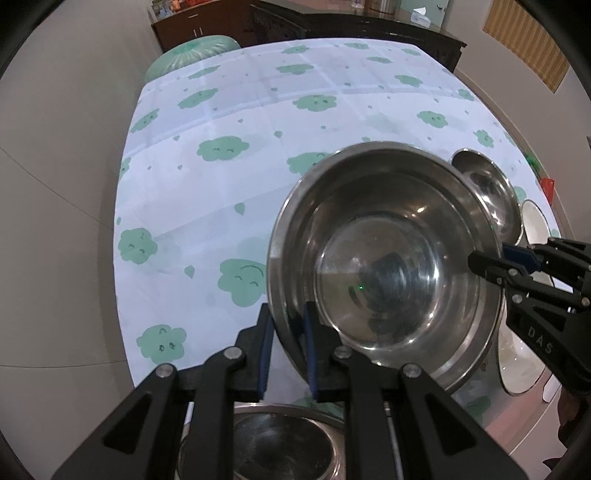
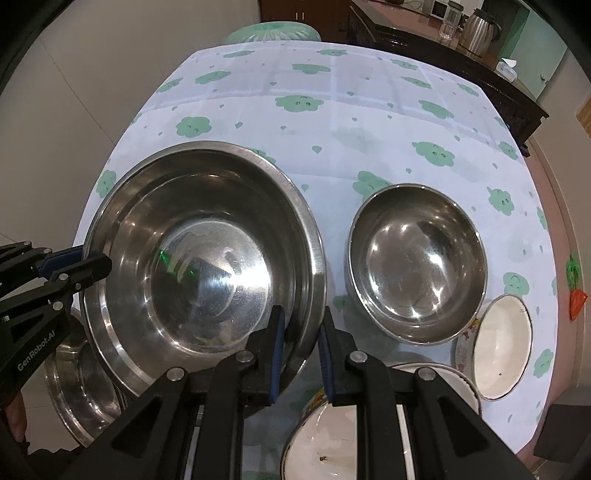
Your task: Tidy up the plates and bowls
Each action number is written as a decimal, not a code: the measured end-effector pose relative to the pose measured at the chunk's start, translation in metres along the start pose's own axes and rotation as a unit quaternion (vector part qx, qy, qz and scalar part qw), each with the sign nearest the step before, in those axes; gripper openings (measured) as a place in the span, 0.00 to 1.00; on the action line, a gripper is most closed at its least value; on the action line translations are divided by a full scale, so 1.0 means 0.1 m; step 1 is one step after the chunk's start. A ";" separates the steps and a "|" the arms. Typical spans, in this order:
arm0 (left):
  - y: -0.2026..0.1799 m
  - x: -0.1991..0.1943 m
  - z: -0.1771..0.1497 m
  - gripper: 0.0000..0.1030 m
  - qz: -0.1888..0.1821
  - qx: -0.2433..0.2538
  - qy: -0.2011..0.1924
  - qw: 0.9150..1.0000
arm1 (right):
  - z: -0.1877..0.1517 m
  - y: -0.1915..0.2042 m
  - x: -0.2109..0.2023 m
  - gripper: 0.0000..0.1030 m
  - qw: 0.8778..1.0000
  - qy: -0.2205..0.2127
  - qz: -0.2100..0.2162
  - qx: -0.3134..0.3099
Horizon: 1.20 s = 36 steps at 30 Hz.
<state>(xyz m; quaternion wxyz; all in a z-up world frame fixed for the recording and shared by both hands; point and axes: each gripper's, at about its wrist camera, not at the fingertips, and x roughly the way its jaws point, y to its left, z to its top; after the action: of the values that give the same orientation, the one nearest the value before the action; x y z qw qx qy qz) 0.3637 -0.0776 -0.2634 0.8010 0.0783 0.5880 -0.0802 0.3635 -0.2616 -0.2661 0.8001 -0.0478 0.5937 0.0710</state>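
A large steel bowl (image 1: 384,266) (image 2: 199,266) hangs tilted above the table, held by both grippers. My left gripper (image 1: 286,350) (image 2: 83,264) is shut on its left rim. My right gripper (image 2: 301,354) (image 1: 495,260) is shut on its right rim. A medium steel bowl (image 2: 417,262) (image 1: 487,192) sits on the table to the right. Another steel bowl (image 1: 280,446) (image 2: 81,384) lies below the left gripper. Two white enamel dishes lie at the right: a small one (image 2: 502,347) (image 1: 533,221) and a larger one (image 2: 332,435) (image 1: 517,362) under the right gripper.
The table (image 1: 221,184) wears a white cloth with green clouds. A green stool (image 2: 273,31) stands past its far edge. A dark wooden sideboard (image 2: 443,62) with a kettle and glass lines the back wall. An orange toy (image 2: 577,299) lies at the right edge.
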 end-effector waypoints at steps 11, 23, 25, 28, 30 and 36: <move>0.04 -0.26 0.03 0.13 0.006 -0.008 -0.019 1.000 | 0.05 0.02 -0.25 0.19 1.000 -0.016 0.003 -0.006; 0.05 -0.43 -0.09 0.13 0.016 -0.019 -0.026 0.999 | -0.01 0.11 -0.42 0.19 0.999 -0.027 0.004 -0.021; 0.06 -0.45 -0.12 0.13 0.018 -0.021 -0.027 0.999 | -0.02 0.13 -0.44 0.19 0.999 -0.028 0.004 -0.024; 0.07 -0.49 -0.15 0.13 0.020 -0.026 -0.028 0.999 | -0.04 0.15 -0.47 0.19 0.999 -0.030 0.005 -0.028; 0.09 -0.52 -0.18 0.13 0.022 -0.029 -0.029 0.999 | -0.05 0.17 -0.49 0.19 0.999 -0.031 0.007 -0.030; 0.15 -0.59 -0.26 0.13 0.027 -0.039 -0.032 0.998 | -0.09 0.25 -0.55 0.19 0.999 -0.034 0.012 -0.040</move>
<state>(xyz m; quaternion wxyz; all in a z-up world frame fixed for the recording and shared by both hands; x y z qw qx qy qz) 0.3257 -0.0554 -0.2140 0.8237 0.0597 0.5626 -0.0378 0.3355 -0.2413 -0.2159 0.8165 -0.0700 0.5631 0.1061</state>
